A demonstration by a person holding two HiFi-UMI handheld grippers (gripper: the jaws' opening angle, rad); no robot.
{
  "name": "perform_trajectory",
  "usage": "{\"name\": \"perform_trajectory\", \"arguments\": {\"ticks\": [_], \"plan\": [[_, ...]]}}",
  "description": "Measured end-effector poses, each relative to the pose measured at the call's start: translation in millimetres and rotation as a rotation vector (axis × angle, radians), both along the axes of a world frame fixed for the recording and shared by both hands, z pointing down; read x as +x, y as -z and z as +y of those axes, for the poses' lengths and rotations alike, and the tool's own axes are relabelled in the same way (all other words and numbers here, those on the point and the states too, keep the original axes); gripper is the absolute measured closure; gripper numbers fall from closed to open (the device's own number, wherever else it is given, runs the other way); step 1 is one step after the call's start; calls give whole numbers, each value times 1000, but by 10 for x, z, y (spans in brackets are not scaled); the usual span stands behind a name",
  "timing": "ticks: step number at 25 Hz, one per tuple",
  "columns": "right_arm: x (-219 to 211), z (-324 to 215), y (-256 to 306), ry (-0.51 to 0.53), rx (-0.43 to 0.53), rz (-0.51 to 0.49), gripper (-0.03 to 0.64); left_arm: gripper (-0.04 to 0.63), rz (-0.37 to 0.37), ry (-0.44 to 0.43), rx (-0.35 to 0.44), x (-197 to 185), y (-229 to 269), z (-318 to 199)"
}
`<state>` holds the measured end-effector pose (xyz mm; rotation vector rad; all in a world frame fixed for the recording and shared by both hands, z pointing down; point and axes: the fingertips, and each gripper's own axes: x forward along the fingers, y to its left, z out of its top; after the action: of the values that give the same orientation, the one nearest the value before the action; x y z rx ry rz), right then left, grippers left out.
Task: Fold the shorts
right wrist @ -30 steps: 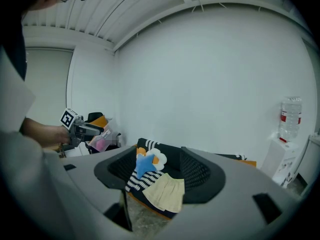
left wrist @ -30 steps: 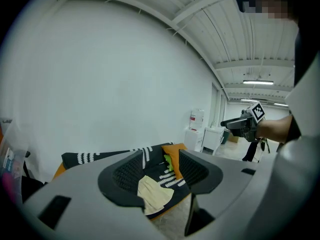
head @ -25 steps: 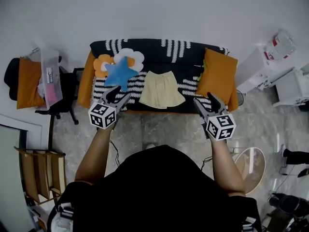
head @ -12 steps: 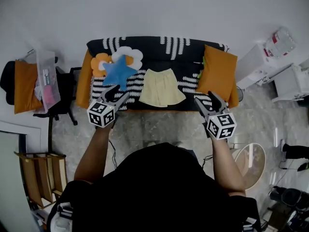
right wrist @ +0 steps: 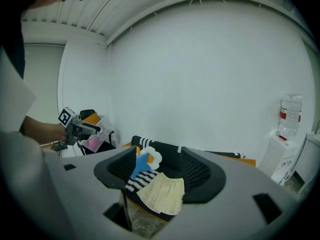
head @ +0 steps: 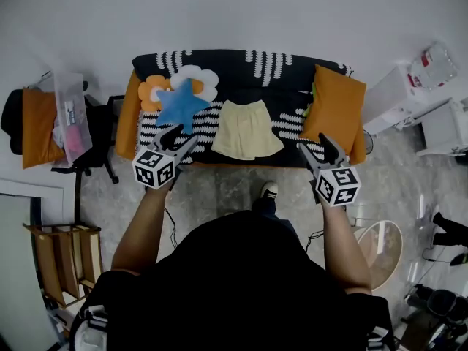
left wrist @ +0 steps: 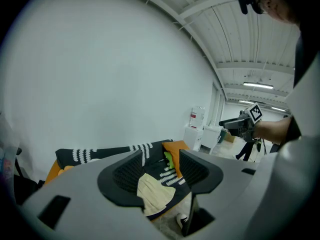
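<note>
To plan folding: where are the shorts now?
In the head view, the yellow shorts lie on the sofa, between the blue star cushion and the right orange cushion.

Bright, even indoor light fills all three views, with ceiling strip lights glowing in the left gripper view, only faint soft shadows, sharp focus throughout, and strong fisheye bending with dark corners in both gripper views.

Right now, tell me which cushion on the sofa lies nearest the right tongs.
The plain orange rectangular cushion at the sofa's right end, just beyond the right tongs; the blue star cushion and white flower cushion lie at the left end.
</note>
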<state>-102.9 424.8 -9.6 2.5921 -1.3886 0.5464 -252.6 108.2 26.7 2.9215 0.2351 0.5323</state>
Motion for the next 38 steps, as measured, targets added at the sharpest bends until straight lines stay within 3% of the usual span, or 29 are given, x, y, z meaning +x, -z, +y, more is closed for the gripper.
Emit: {"name": "perform_trajectory", "arguments": {"ticks": [9,23,32,38], "plan": [[896,-174,53,74,11,26,330,342,-12,106,26,429,113,-211],[2397,-512,-314,256,-37,-35,328,328,-101,274,2,1242,-182,-183],[2771,-1138,-600,448,-73,-51,327,324,-157,442,-15,1090,-398,-323],[2908,-1549,-751,497,-109,-51,327,322,-190,484,-47,969,-611,-477]]}}
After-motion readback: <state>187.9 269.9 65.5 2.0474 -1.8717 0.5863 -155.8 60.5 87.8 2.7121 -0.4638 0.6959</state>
